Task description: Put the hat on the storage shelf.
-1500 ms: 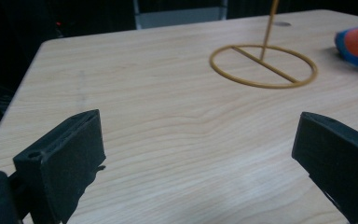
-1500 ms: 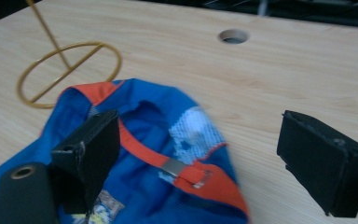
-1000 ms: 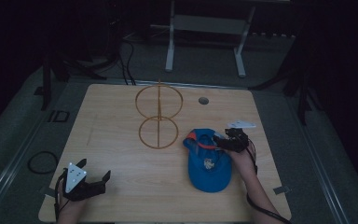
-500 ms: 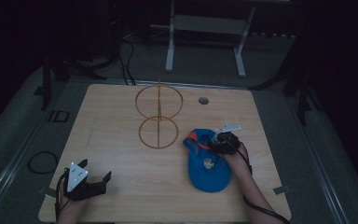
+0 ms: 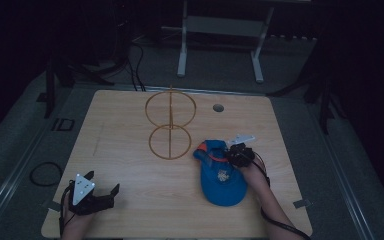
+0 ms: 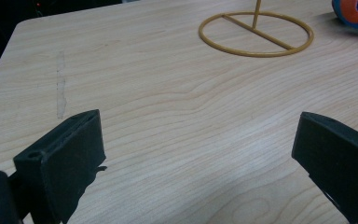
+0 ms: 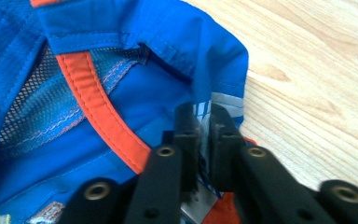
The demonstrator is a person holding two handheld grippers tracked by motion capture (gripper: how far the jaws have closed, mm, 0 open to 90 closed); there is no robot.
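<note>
1. On the right half of the table (image 5: 130, 125) a blue cap (image 5: 220, 175) with orange trim is seen lying, its mesh-lined inside shown in the right gripper view; nothing can be made out inside it.
2. Just left of the cap, a yellow wire stand (image 5: 170, 125) is set on the table, one ring flat on the wood and one upright above it.
3. At the cap's upper right edge, the right tongs (image 7: 204, 122) have just been closing, and the blue rim fabric with a pale strip is now pinched between the jaws.
4. Near the table's lower left corner, the left tongs (image 6: 196, 154) are held wide apart over bare wood, gripping nothing, well apart from the cap.
5. Beyond the stand, a small round hole (image 5: 218, 107) is seen in the tabletop.
</note>
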